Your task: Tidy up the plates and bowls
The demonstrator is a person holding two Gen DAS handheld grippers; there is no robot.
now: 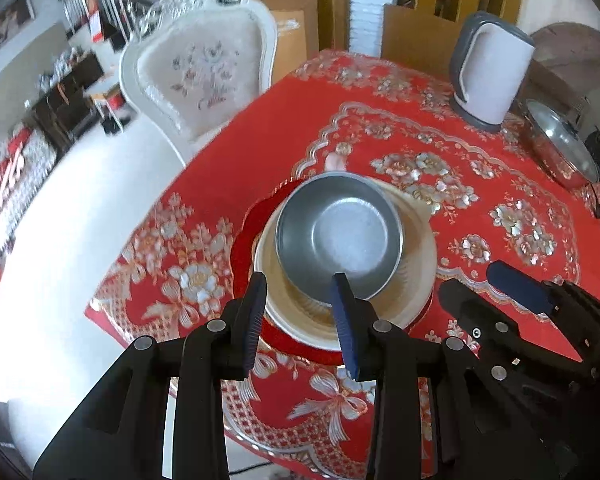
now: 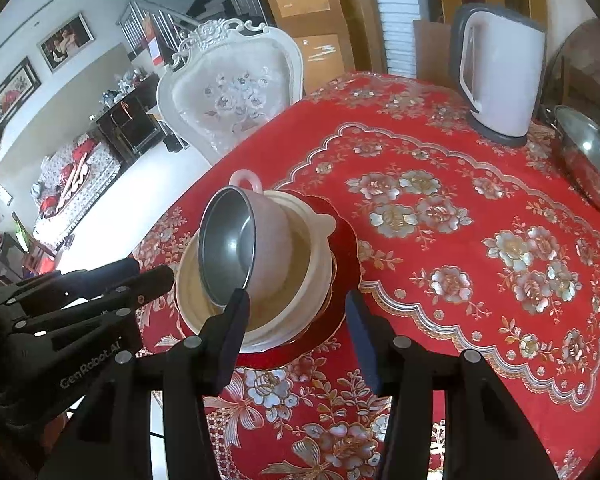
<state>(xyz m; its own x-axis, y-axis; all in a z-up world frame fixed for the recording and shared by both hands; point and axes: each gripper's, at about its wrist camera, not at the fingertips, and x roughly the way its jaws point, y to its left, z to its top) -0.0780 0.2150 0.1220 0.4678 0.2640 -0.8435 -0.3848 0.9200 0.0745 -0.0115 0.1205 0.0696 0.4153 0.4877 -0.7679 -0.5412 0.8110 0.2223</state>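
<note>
A pink bowl with a steel inside [image 1: 340, 232] [image 2: 228, 248] and a side handle leans tilted in a cream bowl [image 1: 420, 248] [image 2: 320, 240]. The cream bowl rests on a red plate [image 1: 248, 220] [image 2: 348, 248] on the red flowered tablecloth. My left gripper [image 1: 300, 292] [image 2: 156, 270] hovers at the stack's near-left side, jaws apart, pads pressing on nothing. My right gripper [image 2: 296, 300] [image 1: 480, 284] is open at the stack's near-right side. Its left fingertip sits at the tilted bowl's lower rim; contact is unclear.
A white and grey kettle [image 1: 492, 72] [image 2: 500, 72] stands at the table's far side, with a steel pot with a glass lid [image 1: 560, 148] [image 2: 588, 160] at the far right. A white upholstered chair [image 1: 204, 76] [image 2: 236, 96] stands past the table's left edge.
</note>
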